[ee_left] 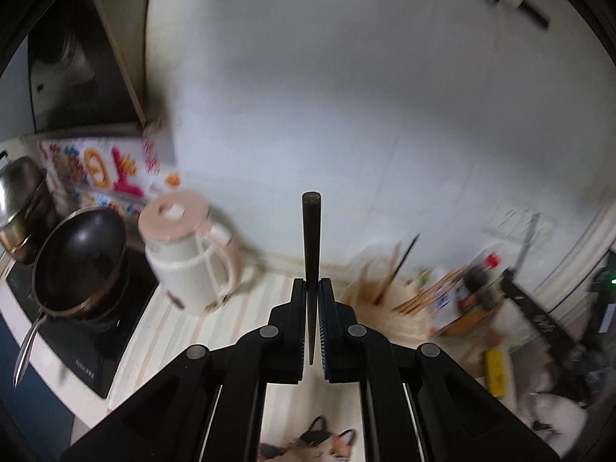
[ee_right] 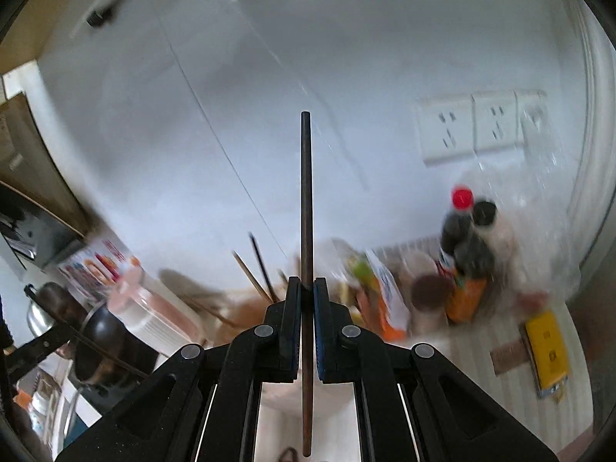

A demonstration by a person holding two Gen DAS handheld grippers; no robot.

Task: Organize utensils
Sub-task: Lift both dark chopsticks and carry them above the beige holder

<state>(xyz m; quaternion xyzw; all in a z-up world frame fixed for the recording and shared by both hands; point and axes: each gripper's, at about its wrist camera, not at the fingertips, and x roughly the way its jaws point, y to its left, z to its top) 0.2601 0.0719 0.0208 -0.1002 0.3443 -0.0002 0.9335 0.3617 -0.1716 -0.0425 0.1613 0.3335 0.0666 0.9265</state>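
Left gripper (ee_left: 312, 288): jaws clenched on a dark chopstick (ee_left: 311, 238), which stands up past the fingertips toward the wall. Right gripper (ee_right: 307, 288): jaws likewise clenched on a second dark chopstick (ee_right: 306, 200), thinner in appearance, with a long length above the pads and a long tail below them.

Both sticks are held clear of the countertop (ee_left: 246, 308). Toward the countertop's back edge, near the wall, stands a utensil holder (ee_left: 385, 288) with several chopsticks leaning out of it; heavy blur prevents a firmer description. At the left end a dark pan (ee_left: 81, 261) sits on a cooktop, with a pale pink kettle (ee_left: 188, 254) just beside it. Bottles (ee_right: 466, 238) and packets crowd the right end beneath the wall sockets (ee_right: 477, 127).

Assessed risks:
- Each stick is pinched along a narrow line only; it could pivot or slide out, the right one especially, given its overhang both ways.
- On approach to the holder, the leaning sticks may deflect an incoming tip or be knocked out.
- Bottles near the holder could be struck by the right gripper.
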